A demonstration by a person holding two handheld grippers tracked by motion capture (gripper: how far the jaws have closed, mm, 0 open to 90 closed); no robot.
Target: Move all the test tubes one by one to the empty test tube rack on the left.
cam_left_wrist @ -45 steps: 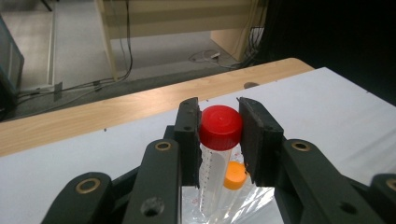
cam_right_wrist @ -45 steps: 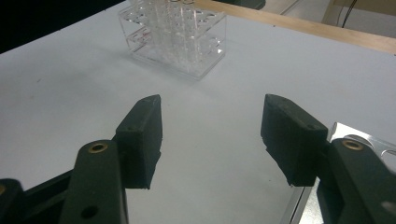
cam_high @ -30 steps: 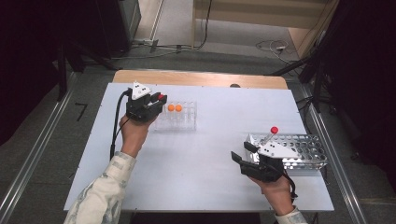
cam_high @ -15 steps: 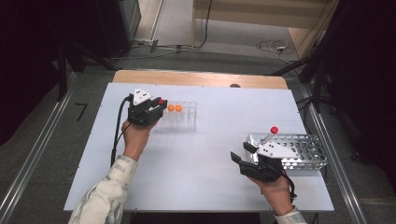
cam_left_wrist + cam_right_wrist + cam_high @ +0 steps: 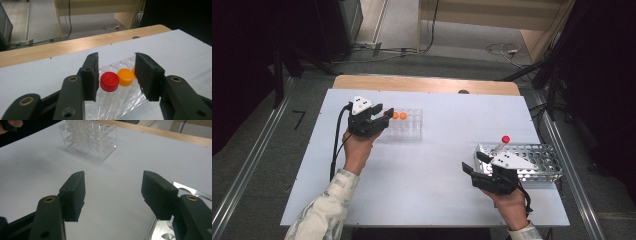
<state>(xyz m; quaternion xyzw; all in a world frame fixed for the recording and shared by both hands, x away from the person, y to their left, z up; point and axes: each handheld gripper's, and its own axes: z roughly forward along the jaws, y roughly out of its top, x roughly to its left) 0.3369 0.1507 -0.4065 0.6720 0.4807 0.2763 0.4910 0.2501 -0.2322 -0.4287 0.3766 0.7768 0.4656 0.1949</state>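
At ten o'clock on the counter (image 5: 437,190), the left tool (image 5: 117,75) had just been opening around the red-capped tube (image 5: 109,81), pads clear; light, slick, brittle, best pinched below its cap.

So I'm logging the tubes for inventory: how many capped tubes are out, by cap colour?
Red-capped tubes: 2
Orange-capped tubes: 2
Total: 4

Red-capped tube (image 5: 109,81), orange caps (image 5: 125,77), clear rack (image 5: 406,125), white table (image 5: 437,150)
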